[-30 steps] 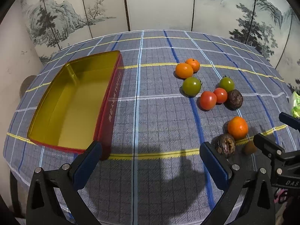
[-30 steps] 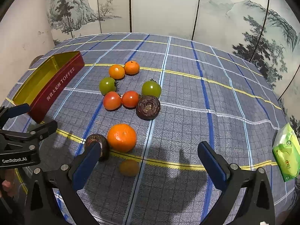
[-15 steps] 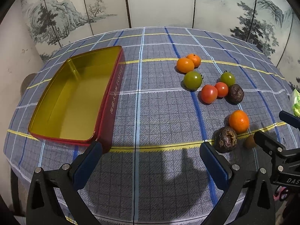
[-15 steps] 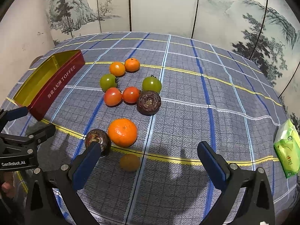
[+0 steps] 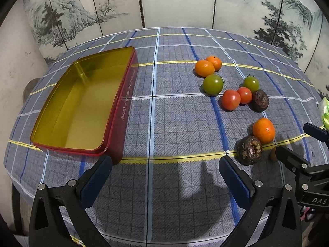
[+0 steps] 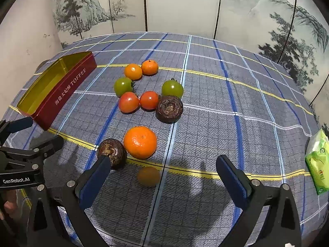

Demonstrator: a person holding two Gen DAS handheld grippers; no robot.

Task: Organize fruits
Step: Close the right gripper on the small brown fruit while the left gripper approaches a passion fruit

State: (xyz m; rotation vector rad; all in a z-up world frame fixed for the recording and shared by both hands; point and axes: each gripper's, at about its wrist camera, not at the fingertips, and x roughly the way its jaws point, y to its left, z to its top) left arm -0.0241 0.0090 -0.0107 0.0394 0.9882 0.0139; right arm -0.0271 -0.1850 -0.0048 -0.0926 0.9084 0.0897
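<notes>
A red toffee tin (image 5: 118,111) with a gold inside stands open on the left. To its right the fruits lie loose: two small oranges (image 5: 204,68), two green tomatoes (image 5: 212,84), two red tomatoes (image 5: 230,99) and a dark wrinkled fruit (image 5: 260,100). Nearer are a large orange (image 6: 140,142), a second dark fruit (image 6: 112,151) and a small dull-orange fruit (image 6: 148,176). My right gripper (image 6: 163,162) is open, and the small fruit lies on the cloth between its fingers. My left gripper (image 5: 164,170) is open over bare cloth, between the tin and the fruits.
The round table wears a blue-grey checked cloth (image 5: 164,123) with yellow and blue lines. A green tissue packet (image 6: 317,164) lies at the right edge. A painted folding screen (image 5: 174,2) stands close behind. The cloth drops away at the near edge.
Both grippers have drifted slightly, so the fruits and the tin sit a little higher in each view. Both stay open, and no fruit has moved on the cloth.
</notes>
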